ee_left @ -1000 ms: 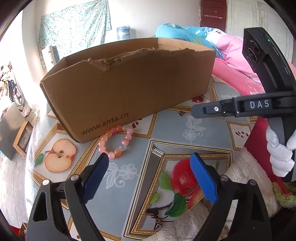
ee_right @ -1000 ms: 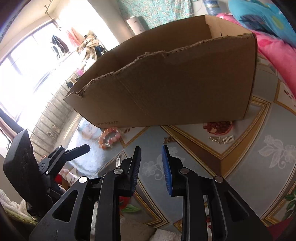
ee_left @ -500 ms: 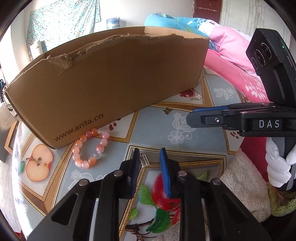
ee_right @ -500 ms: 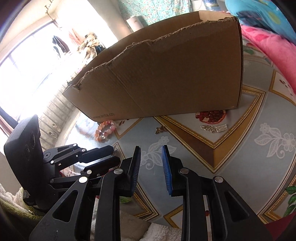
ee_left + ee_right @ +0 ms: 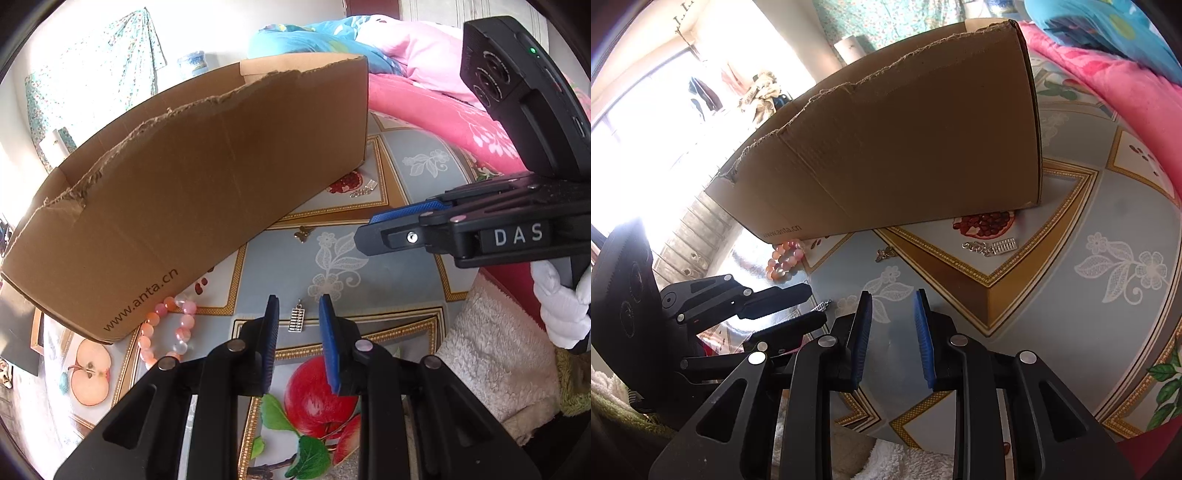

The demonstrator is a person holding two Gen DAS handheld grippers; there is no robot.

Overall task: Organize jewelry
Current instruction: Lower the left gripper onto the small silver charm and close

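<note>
A small silver abacus pendant (image 5: 297,320) lies on the patterned tablecloth between my left gripper's (image 5: 297,312) blue pads, which stand narrowly apart on either side of it, not touching. A pink bead bracelet (image 5: 168,332) lies at the near corner of the cardboard box (image 5: 207,192); it also shows in the right wrist view (image 5: 785,258). A small bronze charm (image 5: 303,233) and a silver chain piece (image 5: 991,246) lie near the box's front. My right gripper (image 5: 892,314) hovers above the table, jaws narrowly apart and empty.
The torn cardboard box (image 5: 894,147) marked www.anta.cn stands across the back of the table. Pink and blue bedding (image 5: 424,85) lies behind right. A white fluffy towel (image 5: 491,354) sits at the table's near right edge.
My left gripper closed from wide open to a narrow gap and moved right and down, so the abacus pendant now lies between its pads. The right gripper drifted slightly, gap unchanged.
</note>
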